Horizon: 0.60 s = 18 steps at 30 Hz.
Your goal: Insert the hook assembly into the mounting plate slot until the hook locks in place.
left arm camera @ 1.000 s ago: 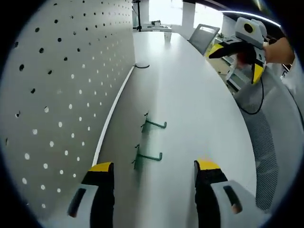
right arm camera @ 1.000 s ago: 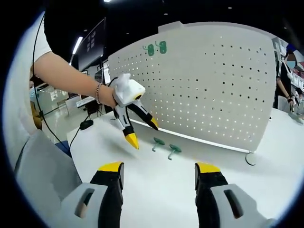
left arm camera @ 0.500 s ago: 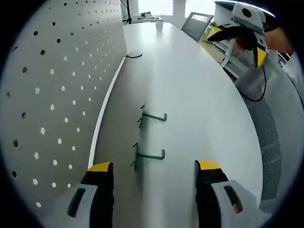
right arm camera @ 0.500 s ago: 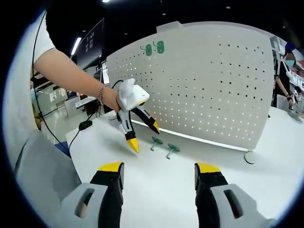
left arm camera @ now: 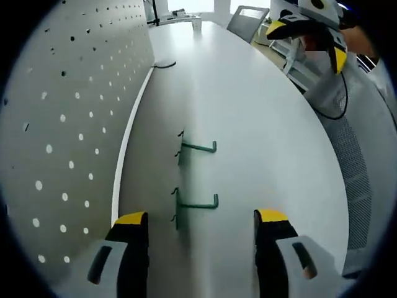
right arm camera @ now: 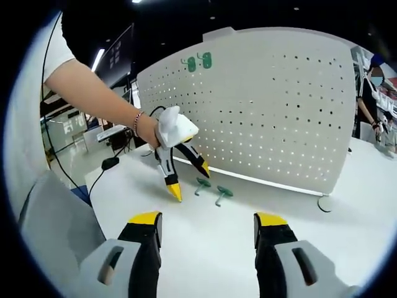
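Lying just ahead of wide-open, empty left gripper (left arm camera: 201,223) jaws, two green hooks (left arm camera: 195,202), seemingly untouched.

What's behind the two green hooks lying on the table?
Behind the green hooks stands the white pegboard, upright on the white table, with two more green hooks hung near its top. Whatever lies beyond the board is hidden.

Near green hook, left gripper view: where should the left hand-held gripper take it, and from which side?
Probably by the straight shank of the near green hook, coming down from above with the left hand-held gripper. The hook lies flat on the white table; the shank is its longest bare stretch, leaving the pronged end toward the pegboard free.
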Available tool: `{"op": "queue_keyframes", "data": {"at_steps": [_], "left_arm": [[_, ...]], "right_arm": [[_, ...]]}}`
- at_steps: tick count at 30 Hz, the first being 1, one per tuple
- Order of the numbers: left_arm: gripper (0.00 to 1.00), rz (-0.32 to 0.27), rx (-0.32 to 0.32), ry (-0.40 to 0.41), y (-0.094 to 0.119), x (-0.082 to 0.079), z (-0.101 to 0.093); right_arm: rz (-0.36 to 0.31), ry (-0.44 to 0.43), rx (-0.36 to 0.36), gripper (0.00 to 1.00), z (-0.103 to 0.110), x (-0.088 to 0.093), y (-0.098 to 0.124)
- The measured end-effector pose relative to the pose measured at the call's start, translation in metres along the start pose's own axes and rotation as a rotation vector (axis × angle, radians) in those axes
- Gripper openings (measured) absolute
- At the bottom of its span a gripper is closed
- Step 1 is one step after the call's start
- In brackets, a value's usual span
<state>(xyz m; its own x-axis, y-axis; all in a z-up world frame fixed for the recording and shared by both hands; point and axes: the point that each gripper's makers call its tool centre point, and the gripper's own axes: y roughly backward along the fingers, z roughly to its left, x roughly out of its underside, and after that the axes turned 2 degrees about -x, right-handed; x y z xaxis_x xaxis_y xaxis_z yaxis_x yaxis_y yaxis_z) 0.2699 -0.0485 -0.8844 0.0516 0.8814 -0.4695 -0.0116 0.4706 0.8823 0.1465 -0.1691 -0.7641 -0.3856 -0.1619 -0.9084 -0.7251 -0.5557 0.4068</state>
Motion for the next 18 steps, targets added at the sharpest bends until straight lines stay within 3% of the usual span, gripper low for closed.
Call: {"op": "queue_keyframes", "data": {"at_steps": [9,18], "left_arm": [[0.7,-0.008,0.006,-0.018,-0.0004,-0.002,0.0002],[0.52,-0.022,-0.011,0.009,0.0027,0.0006,0.0072]], "right_arm": [[-0.004,-0.005,0.008,0.57,-0.0027,0.0001,0.0005],[0.0,-0.015,0.014,0.57,-0.0032,0.0009,0.0011]]}}
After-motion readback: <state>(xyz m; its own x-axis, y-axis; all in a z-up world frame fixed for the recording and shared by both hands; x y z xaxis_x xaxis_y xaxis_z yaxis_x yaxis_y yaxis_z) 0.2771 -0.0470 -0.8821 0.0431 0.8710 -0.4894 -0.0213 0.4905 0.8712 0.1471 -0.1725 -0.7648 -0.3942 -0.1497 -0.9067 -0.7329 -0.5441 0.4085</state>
